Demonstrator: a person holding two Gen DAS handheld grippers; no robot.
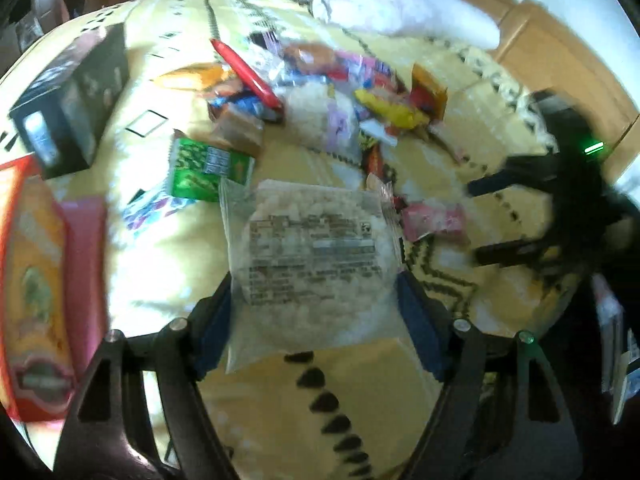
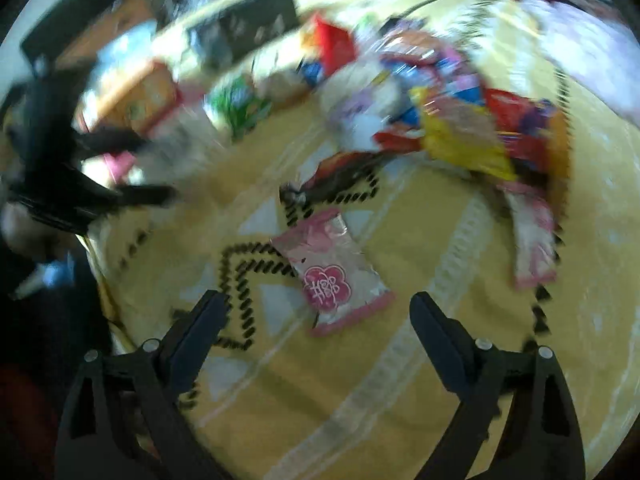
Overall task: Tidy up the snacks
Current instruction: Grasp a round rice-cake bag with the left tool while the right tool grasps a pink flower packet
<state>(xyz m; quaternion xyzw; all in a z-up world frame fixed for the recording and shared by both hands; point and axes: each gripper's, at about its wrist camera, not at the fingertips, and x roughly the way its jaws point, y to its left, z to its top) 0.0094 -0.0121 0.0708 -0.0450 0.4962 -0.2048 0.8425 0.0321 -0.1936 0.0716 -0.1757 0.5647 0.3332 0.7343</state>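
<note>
My left gripper (image 1: 316, 294) is shut on a clear packet holding a round rice cake (image 1: 316, 248), its blue pads (image 1: 218, 320) pressing the packet's two sides above the yellow blanket. A pile of mixed snack packets (image 1: 340, 88) lies beyond it. In the right wrist view my right gripper (image 2: 320, 302) is open and points down at a pink packet (image 2: 332, 276) lying flat on the blanket; its fingertips stand apart from the packet. The same pile (image 2: 440, 100) spreads at the upper right. The right gripper (image 1: 476, 222) also shows from the side in the left wrist view.
A black box (image 1: 72, 100) and an orange-red carton (image 1: 32, 260) lie at the left, with a green packet (image 1: 208, 164) between them and the pile. A white pillow (image 1: 392, 0) lies at the back. The blanket (image 2: 400, 380) has black patterning.
</note>
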